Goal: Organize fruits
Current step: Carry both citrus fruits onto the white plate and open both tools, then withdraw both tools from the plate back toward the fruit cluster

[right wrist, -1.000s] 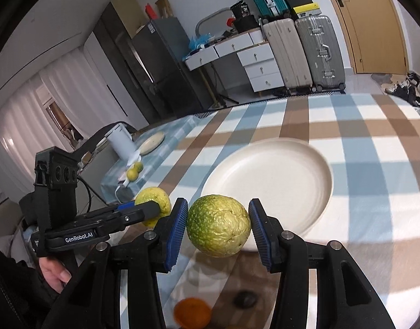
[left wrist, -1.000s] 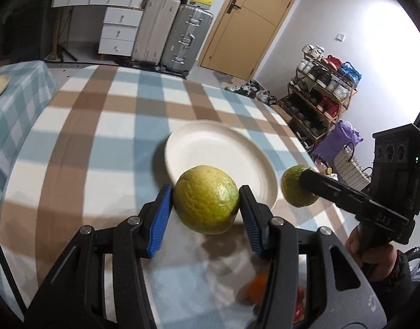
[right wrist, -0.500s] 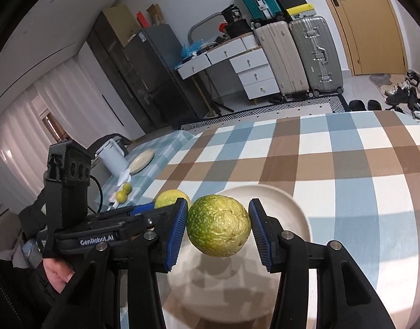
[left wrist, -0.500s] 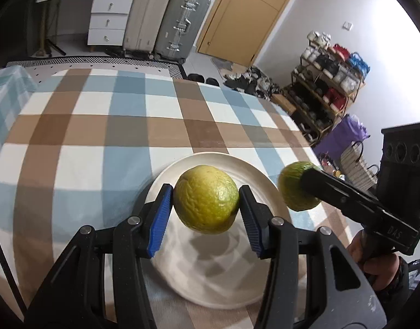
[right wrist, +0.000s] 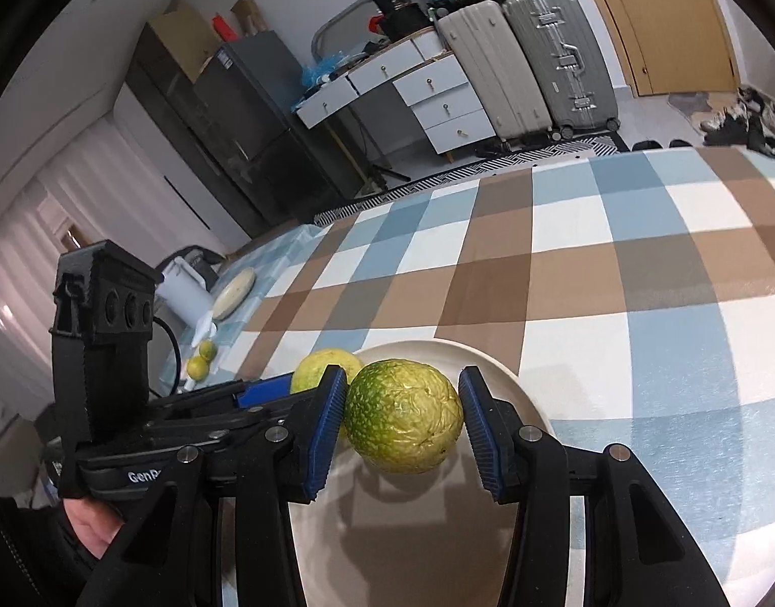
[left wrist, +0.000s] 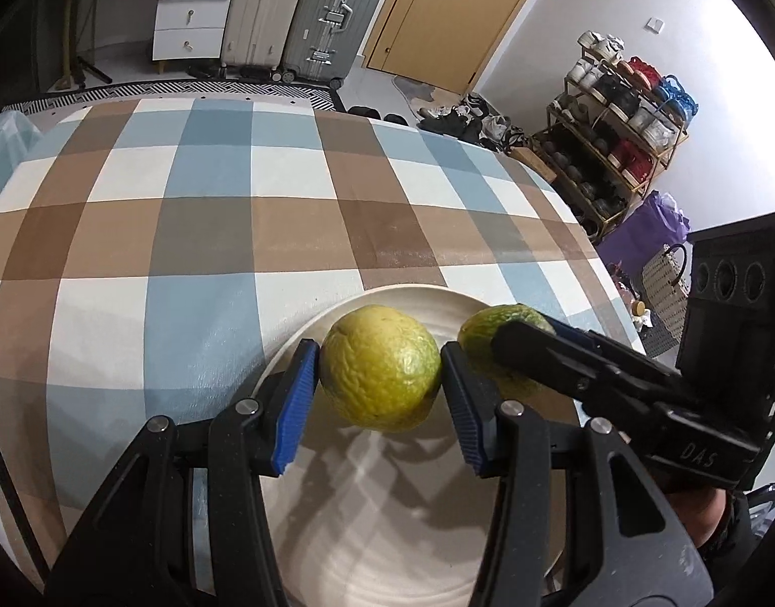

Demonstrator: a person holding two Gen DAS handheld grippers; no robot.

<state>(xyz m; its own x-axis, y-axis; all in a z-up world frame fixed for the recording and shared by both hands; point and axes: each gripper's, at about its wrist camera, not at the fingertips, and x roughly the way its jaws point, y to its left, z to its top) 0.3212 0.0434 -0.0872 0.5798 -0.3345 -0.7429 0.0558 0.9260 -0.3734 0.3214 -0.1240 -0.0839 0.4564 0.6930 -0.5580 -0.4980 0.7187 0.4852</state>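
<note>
We see the left gripper (left wrist: pixel 380 379) clamped on a yellow-green fruit (left wrist: pixel 380 366) above the plate (left wrist: pixel 387 546); at its three o'clock, the right gripper (right wrist: pixel 402 417) clamps a greener fruit (right wrist: pixel 403 416).

The left gripper (left wrist: pixel 380 394) tilted steeply downward, its blue pads (left wrist: pixel 294 407) clamped against the sides of a yellow-green fruit (left wrist: pixel 380 366). Beside it, the right gripper (right wrist: pixel 402 422) angled down less steeply, its jaws pressed on a greener fruit (right wrist: pixel 403 416). A hand (right wrist: pixel 91 523) gripped the left gripper's handle.
</note>
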